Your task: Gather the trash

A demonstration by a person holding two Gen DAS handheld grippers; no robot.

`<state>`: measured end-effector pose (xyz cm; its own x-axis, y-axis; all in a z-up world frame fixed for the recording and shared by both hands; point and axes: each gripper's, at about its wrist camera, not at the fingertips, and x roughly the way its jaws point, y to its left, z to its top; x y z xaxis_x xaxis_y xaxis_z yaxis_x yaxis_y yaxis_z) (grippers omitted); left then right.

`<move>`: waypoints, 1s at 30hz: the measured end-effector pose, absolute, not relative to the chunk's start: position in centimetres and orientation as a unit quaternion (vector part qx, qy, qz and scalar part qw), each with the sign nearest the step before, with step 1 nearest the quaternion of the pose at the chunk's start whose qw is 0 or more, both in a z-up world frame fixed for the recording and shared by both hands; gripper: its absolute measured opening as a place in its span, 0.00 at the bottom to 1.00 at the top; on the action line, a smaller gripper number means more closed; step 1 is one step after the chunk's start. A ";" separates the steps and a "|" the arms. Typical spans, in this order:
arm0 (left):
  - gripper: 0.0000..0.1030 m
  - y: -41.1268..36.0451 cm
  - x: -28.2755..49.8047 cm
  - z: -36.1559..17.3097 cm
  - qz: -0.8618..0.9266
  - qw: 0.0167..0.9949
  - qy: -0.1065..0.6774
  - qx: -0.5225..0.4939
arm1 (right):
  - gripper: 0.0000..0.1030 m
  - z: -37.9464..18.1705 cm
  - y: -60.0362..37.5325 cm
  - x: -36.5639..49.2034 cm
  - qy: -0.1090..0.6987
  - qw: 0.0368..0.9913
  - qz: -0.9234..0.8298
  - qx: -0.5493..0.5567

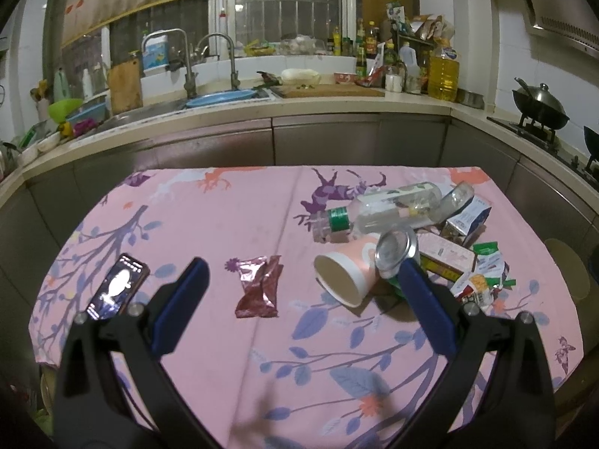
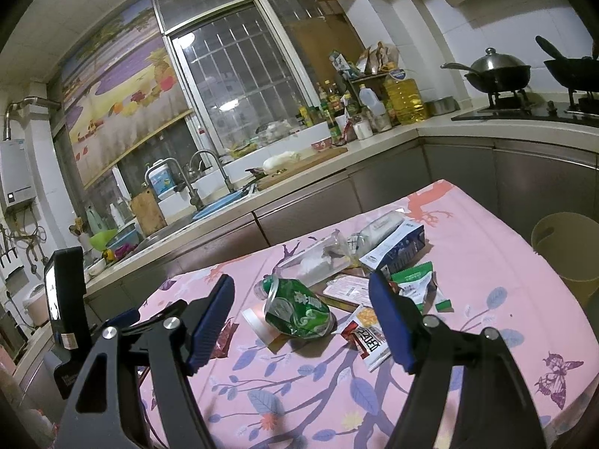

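Two claws, both spread wide and holding nothing: left claw (image 1: 299, 292) low over the near edge of the desk (image 1: 209, 374), right claw (image 2: 301, 321) over the right half.

Nearest items, left view: dark red foil wrapper (image 1: 259, 287) lying flat and alone between the blue pads; phone (image 1: 118, 286) face up to its left, not trash by the look of it.

Next, touching the heap: pink paper cup (image 1: 346, 271) on its side, mouth toward the camera; crushed green can (image 2: 297, 312) against it, centred between the right claw's pads.

Farther: clear bottle with green cap (image 1: 385, 209) lying flat; blue-and-white carton (image 1: 466, 219); flat printed box (image 1: 445, 252); torn green and white sachets (image 1: 486, 273), all piled together at the desk's right.

Off the desk's right edge: tan bin (image 2: 565, 258), likely the destination.

Step judged in hand: approach, nothing collected yet.

Next move likely calls for lowering the left claw around the lone wrapper, or the right around the can, then closing and carrying to the bin.
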<state>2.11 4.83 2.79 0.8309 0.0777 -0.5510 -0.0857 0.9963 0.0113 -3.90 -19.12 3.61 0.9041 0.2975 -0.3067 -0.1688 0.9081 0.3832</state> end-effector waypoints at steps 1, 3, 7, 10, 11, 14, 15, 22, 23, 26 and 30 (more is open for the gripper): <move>0.94 4.9 2.2 2.7 0.045 0.956 0.289 -0.006 | 0.71 3.6 -19.1 -3.9 0.182 0.960 0.121 0.177; 0.94 5.0 2.3 2.5 0.049 0.956 0.290 -0.005 | 0.75 3.5 -19.2 -4.0 0.181 0.960 0.119 0.178; 0.94 5.2 2.5 2.1 0.055 0.954 0.296 -0.004 | 0.79 3.2 -19.6 -4.0 0.177 0.961 0.111 0.182; 0.94 5.3 2.7 1.8 0.057 0.952 0.301 -0.005 | 0.80 3.0 -19.7 -3.8 0.181 0.959 0.111 0.186; 0.94 5.4 2.7 1.7 0.059 0.952 0.301 -0.006 | 0.80 2.9 -19.8 -3.8 0.182 0.959 0.111 0.187; 0.94 5.4 2.9 1.4 0.061 0.950 0.306 -0.005 | 0.80 2.5 -19.8 -3.5 0.188 0.957 0.111 0.190; 0.94 5.4 3.0 1.3 0.061 0.949 0.308 -0.005 | 0.80 2.4 -19.8 -3.5 0.190 0.957 0.111 0.191; 0.94 5.6 3.6 0.6 0.064 0.945 0.321 -0.005 | 0.80 1.9 -19.8 -2.8 0.201 0.953 0.111 0.197; 0.94 5.7 3.7 0.5 0.064 0.945 0.322 -0.005 | 0.80 1.8 -19.7 -2.8 0.201 0.953 0.111 0.197; 0.94 5.8 3.9 0.2 0.066 0.943 0.326 -0.006 | 0.80 1.7 -19.7 -2.6 0.204 0.952 0.111 0.198; 0.94 6.0 4.4 -0.1 0.068 0.941 0.332 -0.005 | 0.80 1.4 -19.6 -2.3 0.209 0.951 0.112 0.198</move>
